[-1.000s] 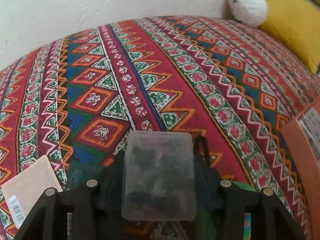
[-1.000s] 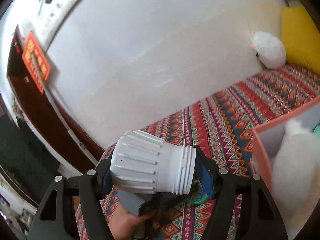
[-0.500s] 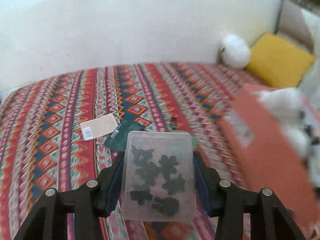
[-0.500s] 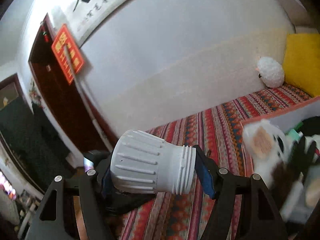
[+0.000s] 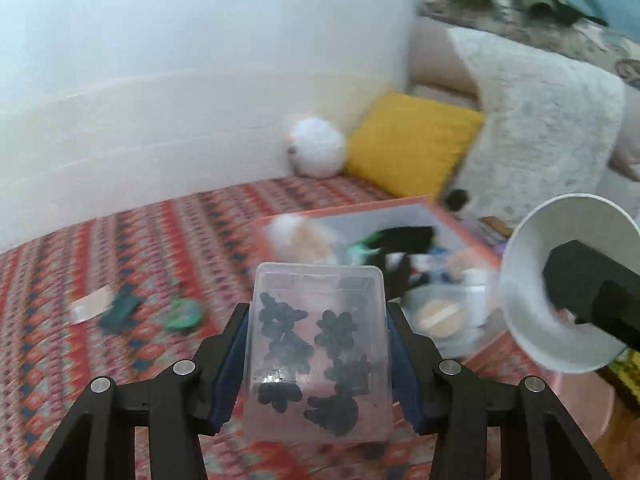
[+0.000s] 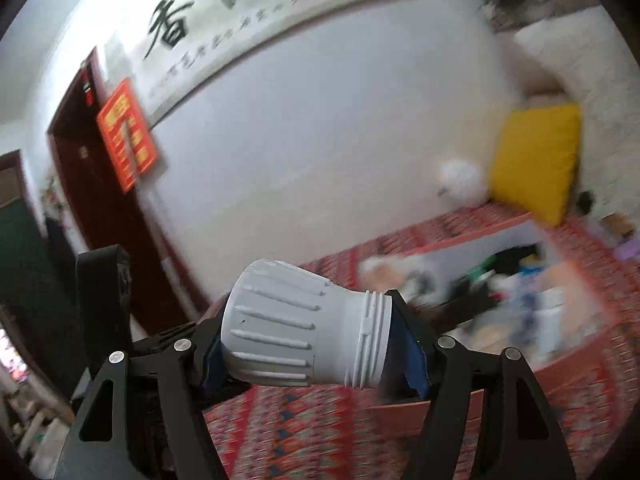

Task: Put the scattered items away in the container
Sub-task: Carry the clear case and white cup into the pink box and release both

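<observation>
Clear plastic box (image 5: 318, 350) with dark flower-shaped bits inside sits pinched between the jaws of the left gripper (image 5: 318, 356), held above the patterned red bedspread (image 5: 100, 264). White ribbed bulb housing (image 6: 300, 336) is clamped sideways between the jaws of the right gripper (image 6: 308, 348), wide end to the left, threaded neck to the right.

Left view only: the housing's open wide end (image 5: 560, 280) from the front, at right, beside the orange container (image 5: 472, 236). Also only here, still on the bedspread left of the container: a beige card (image 5: 90, 306), a dark green item (image 5: 120, 314) touching it, a green ring-like thing (image 5: 182, 314) just beside. All blurred.

Right view only: a dark doorway (image 6: 116, 200) with a red sign (image 6: 128, 134) and calligraphy high on the wall.

Both views: the container already holds a jumble, including a white plush (image 5: 296, 236) and black things; details smeared. Yellow cushion (image 5: 412, 148) and white fluffy ball (image 5: 318, 148) sit against the wall behind it.
</observation>
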`<control>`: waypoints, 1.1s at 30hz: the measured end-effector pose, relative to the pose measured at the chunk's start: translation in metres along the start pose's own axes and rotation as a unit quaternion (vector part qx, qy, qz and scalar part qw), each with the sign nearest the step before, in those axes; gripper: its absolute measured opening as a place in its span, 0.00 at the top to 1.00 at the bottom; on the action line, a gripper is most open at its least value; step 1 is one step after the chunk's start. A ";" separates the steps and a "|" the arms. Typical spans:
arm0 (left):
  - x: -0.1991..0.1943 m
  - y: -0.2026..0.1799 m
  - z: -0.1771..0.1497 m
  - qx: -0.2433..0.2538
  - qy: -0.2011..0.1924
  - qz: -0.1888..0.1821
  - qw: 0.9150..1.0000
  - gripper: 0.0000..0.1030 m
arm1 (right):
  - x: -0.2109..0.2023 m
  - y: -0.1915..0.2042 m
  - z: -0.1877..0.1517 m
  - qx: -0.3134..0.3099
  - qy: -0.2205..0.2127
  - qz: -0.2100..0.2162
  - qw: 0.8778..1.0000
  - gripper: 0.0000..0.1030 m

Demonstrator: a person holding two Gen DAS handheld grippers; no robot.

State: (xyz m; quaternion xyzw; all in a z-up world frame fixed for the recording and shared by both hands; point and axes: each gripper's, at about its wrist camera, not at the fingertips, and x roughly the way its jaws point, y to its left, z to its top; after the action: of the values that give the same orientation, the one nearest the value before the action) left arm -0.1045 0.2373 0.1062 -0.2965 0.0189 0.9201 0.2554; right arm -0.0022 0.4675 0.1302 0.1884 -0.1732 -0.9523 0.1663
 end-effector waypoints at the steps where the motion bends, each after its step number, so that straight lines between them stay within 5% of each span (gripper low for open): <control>1: 0.004 -0.012 0.006 0.006 0.000 -0.007 1.000 0.47 | -0.007 -0.012 0.006 0.001 -0.009 -0.018 1.000 0.30; 8: 0.080 -0.064 0.050 0.038 0.023 -0.025 0.999 0.47 | 0.008 -0.102 0.050 0.019 -0.014 -0.103 0.994 0.30; 15: 0.178 -0.060 0.080 0.029 0.073 0.001 0.997 0.46 | 0.110 -0.176 0.088 0.041 0.035 -0.118 0.992 0.29; 18: 0.204 -0.049 0.086 0.010 0.086 0.016 0.996 0.24 | 0.144 -0.190 0.100 0.035 0.041 -0.138 0.989 0.14; 25: 0.189 -0.026 0.069 -0.013 0.072 0.042 0.996 0.18 | 0.157 -0.176 0.098 0.024 0.042 -0.141 0.989 0.06; 33: 0.112 -0.016 0.039 0.003 0.026 0.100 0.995 0.13 | 0.110 -0.114 0.064 -0.005 0.046 -0.119 0.992 0.05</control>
State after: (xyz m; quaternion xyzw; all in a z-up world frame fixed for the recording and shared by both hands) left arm -0.1951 0.3103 0.0777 -0.3162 0.0581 0.9328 0.1630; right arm -0.1539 0.5432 0.1082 0.2501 -0.1368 -0.9566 0.0606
